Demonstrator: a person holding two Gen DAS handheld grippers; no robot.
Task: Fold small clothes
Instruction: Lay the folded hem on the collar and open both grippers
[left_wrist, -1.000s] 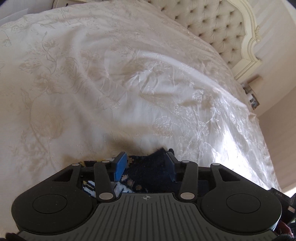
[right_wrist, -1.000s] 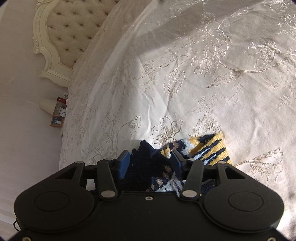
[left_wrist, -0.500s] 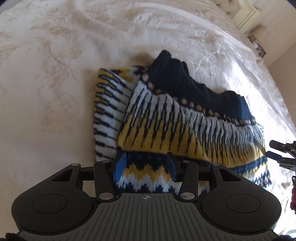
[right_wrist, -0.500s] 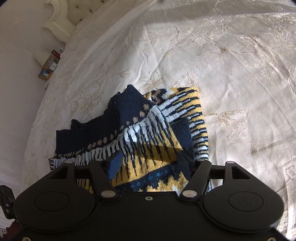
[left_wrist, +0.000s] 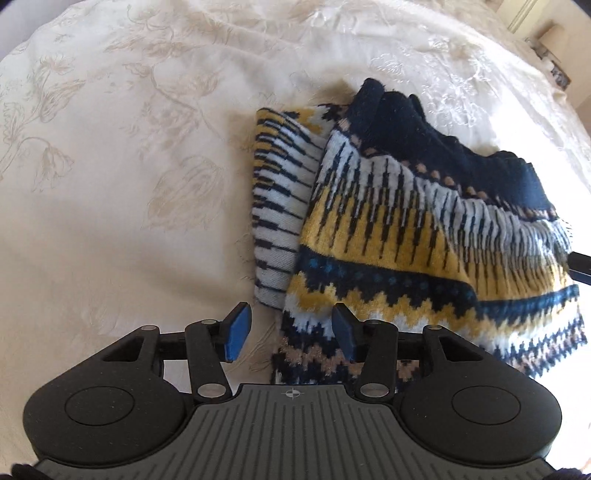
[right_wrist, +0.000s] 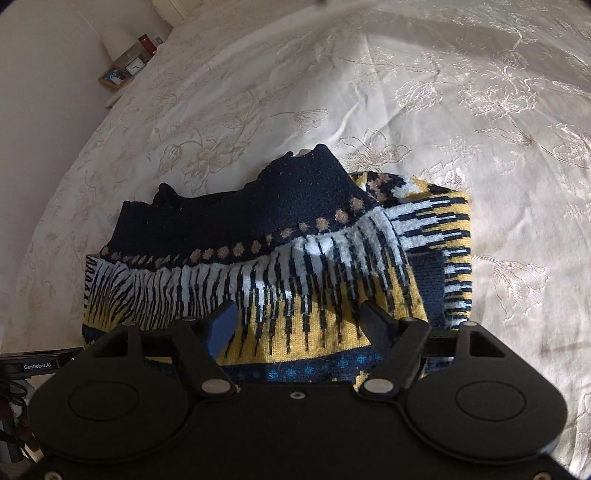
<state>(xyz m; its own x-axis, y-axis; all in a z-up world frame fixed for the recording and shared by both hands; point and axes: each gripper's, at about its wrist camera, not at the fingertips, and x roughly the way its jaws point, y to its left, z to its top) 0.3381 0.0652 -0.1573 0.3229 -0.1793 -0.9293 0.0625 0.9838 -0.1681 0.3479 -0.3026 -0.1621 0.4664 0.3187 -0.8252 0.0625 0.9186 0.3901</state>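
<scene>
A small patterned sweater (left_wrist: 424, 236) is lying folded on an embroidered bedspread (left_wrist: 129, 166), just ahead of both grippers. The left gripper (left_wrist: 291, 330) is hanging with jaws wide, holding nothing, the hem's corner between them; the right gripper (right_wrist: 299, 325) is likewise gaping above the knit. A fold looks just laid; squaring the bundle seems next. "GenRobot.AI" reads on the device (right_wrist: 37, 365) left of the right jaws.

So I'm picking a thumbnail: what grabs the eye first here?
The patterned sweater, navy, yellow and white, lies folded on the cream embroidered bedspread. Both grippers, left and right, hang open just over its near edge. A cluttered nightstand sits far back.
</scene>
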